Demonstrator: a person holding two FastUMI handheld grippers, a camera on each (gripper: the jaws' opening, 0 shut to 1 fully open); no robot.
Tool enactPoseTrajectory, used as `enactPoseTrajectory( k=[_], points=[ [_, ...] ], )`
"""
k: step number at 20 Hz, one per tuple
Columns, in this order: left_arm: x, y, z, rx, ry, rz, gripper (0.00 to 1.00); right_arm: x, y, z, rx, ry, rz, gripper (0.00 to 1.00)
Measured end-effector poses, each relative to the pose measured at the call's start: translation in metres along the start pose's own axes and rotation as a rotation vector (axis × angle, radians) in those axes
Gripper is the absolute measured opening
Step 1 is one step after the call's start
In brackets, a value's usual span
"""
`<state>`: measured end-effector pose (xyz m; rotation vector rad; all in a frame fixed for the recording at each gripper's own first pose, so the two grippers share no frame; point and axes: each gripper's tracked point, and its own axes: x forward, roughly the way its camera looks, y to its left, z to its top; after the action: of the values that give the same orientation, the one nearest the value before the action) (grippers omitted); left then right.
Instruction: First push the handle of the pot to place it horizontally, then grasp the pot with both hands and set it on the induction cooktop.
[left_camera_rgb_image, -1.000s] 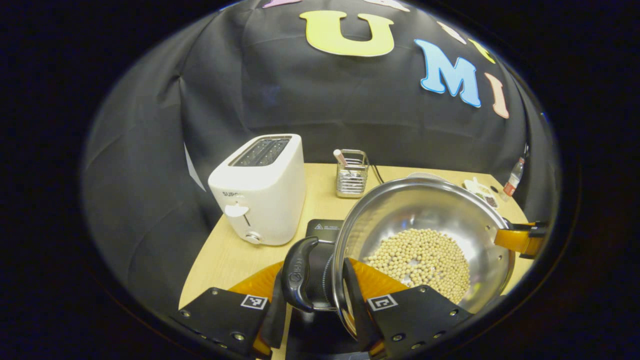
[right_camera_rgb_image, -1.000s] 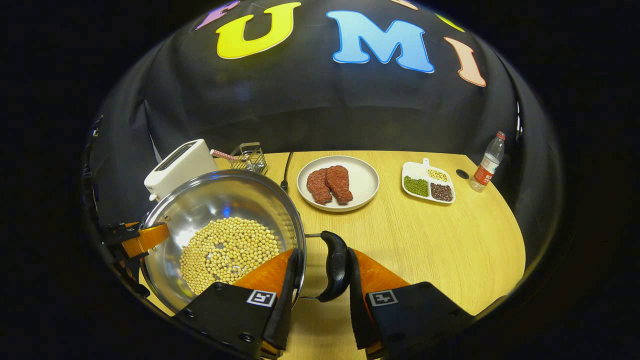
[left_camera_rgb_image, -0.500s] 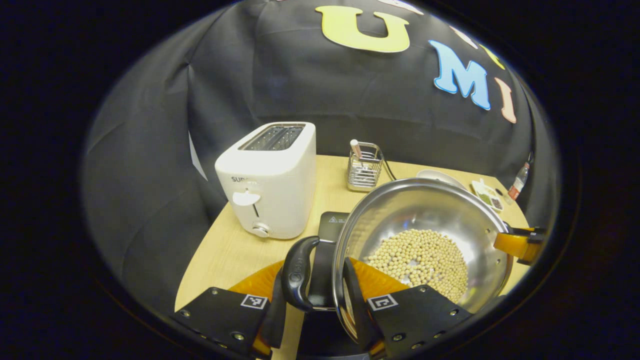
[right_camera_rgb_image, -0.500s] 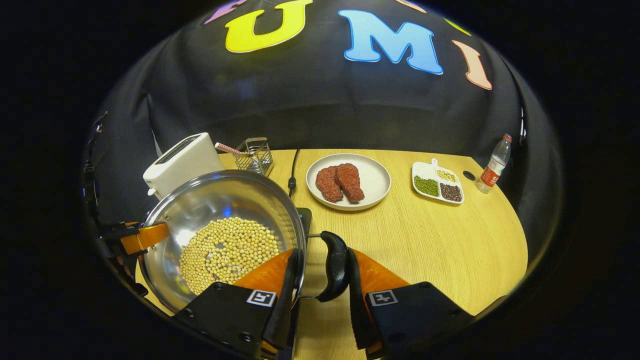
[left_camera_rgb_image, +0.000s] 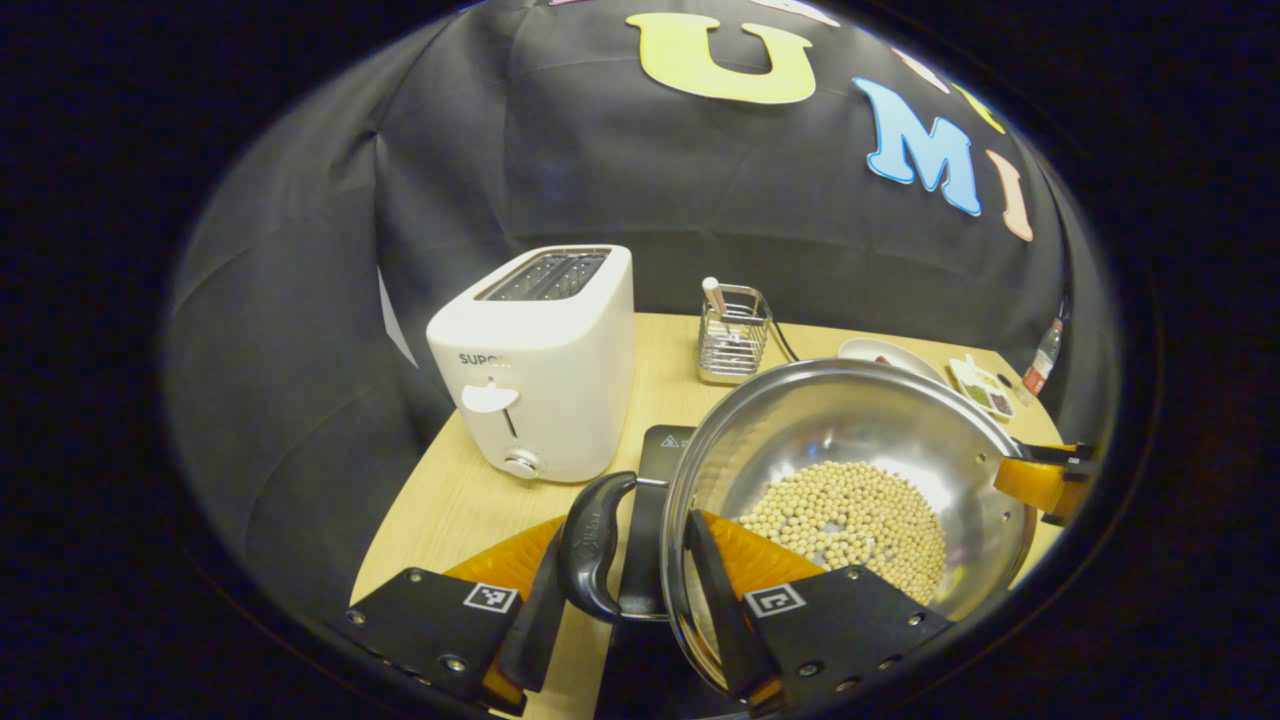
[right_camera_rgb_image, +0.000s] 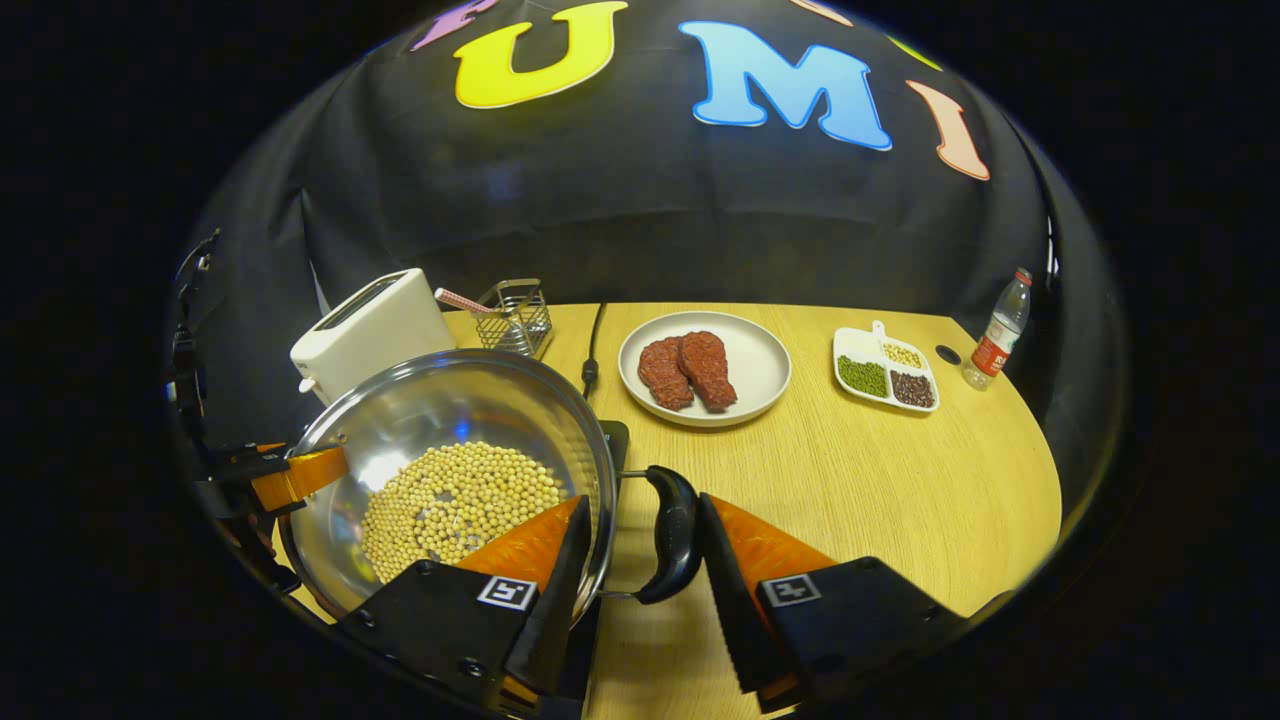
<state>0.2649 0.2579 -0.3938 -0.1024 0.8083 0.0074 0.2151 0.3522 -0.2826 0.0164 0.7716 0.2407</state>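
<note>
The steel pot (left_camera_rgb_image: 850, 430), with pale soybeans (left_camera_rgb_image: 850, 515) in its bottom, sits over the black induction cooktop (left_camera_rgb_image: 665, 445). My left gripper (left_camera_rgb_image: 625, 530) straddles the pot's black left handle (left_camera_rgb_image: 592, 545) and rim, one finger outside and one inside the pot, with its jaws loosened. My right gripper (right_camera_rgb_image: 642, 505) straddles the black right handle (right_camera_rgb_image: 672, 540) and rim of the pot (right_camera_rgb_image: 450, 410) in the same way, with a thin gap at its outer finger. A corner of the cooktop (right_camera_rgb_image: 612, 440) peeks out beside the pot. Each gripper's orange finger shows across the pot in the other gripper's view.
A white toaster (left_camera_rgb_image: 540, 360) stands left of the cooktop, with a wire holder (left_camera_rgb_image: 732, 345) behind it. On the wooden table (right_camera_rgb_image: 900, 480) are a plate of meat (right_camera_rgb_image: 705, 370), a divided dish of beans (right_camera_rgb_image: 885, 370) and a water bottle (right_camera_rgb_image: 1000, 330).
The pot has gone down a little over the cooktop. The fingers of both grippers have spread apart slightly around the handles.
</note>
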Motion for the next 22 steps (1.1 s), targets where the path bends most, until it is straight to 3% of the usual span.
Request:
enactPoseTrajectory(
  k=[1,2,3,4,7,9,11,15,16,22],
  points=[
    [0.000,0.001,-0.001,-0.006,0.000,0.011,0.70,-0.001,0.001,-0.001,-0.010,-0.006,0.000,0.79],
    [-0.002,0.001,-0.001,-0.009,-0.001,0.015,0.75,-0.003,-0.001,-0.001,-0.016,-0.011,-0.007,0.91],
    [-0.004,0.002,0.001,-0.007,-0.017,0.019,0.84,-0.007,-0.001,0.001,-0.019,-0.021,-0.008,0.95],
    [-0.008,0.004,0.007,-0.002,-0.045,0.030,0.84,-0.010,-0.002,0.006,-0.018,-0.043,-0.005,0.98],
    [-0.031,0.002,0.033,0.009,-0.144,0.058,0.81,-0.033,-0.015,0.028,-0.003,-0.140,-0.013,0.98],
    [-0.052,-0.003,0.052,0.018,-0.215,0.087,0.84,-0.051,-0.030,0.044,0.014,-0.202,-0.025,0.94],
    [-0.075,-0.016,0.070,0.031,-0.280,0.109,0.84,-0.070,-0.051,0.057,0.028,-0.257,-0.047,0.98],
    [-0.125,-0.067,0.096,0.031,-0.391,0.098,0.83,-0.114,-0.100,0.069,0.032,-0.345,-0.086,0.94],
    [-0.137,-0.082,0.100,0.037,-0.411,0.091,0.84,-0.127,-0.114,0.071,0.023,-0.372,-0.097,0.98],
    [-0.216,-0.175,0.104,0.029,-0.507,0.044,0.81,-0.210,-0.191,0.065,-0.012,-0.502,-0.136,0.97]
  ],
)
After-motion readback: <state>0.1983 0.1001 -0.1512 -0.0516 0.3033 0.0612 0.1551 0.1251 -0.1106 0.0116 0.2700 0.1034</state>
